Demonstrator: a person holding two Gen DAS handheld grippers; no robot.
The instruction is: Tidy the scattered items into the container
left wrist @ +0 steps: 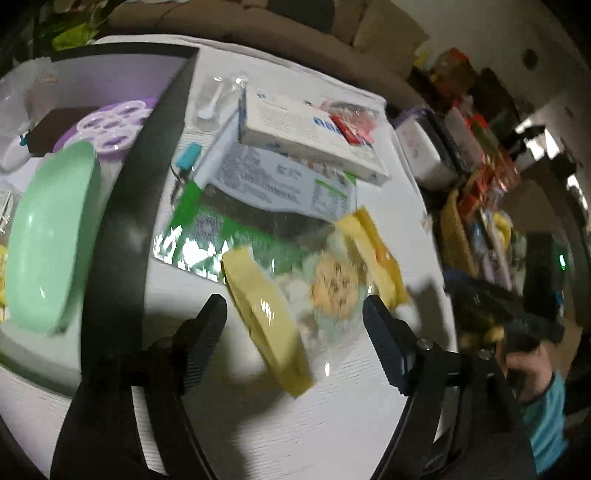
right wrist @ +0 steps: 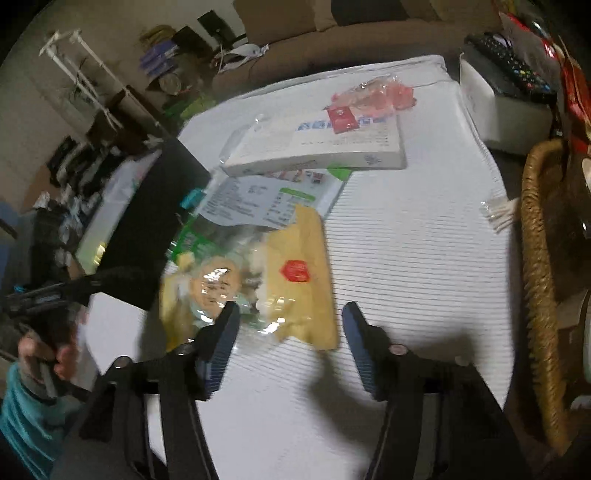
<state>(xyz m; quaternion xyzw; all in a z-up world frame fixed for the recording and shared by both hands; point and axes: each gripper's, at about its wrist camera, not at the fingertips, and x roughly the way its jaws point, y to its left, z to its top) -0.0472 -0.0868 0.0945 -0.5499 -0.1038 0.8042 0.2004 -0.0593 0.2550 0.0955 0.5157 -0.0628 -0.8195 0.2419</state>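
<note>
Domestic living room. Brown sofa [right wrist: 295,22] runs along the far side of a white-covered table [right wrist: 406,258]. Remote control [right wrist: 513,66] lies on a white box at the right. Wicker basket [right wrist: 543,295] beside the table. Cluttered shelving [right wrist: 85,96] against a plain wall.

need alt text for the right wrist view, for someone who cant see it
An open right gripper hovers over a white table, just short of a yellow snack bag with a clear window. Behind the bag lie a green packet, a white box and a pink packet; a wicker basket stands at right.
</note>
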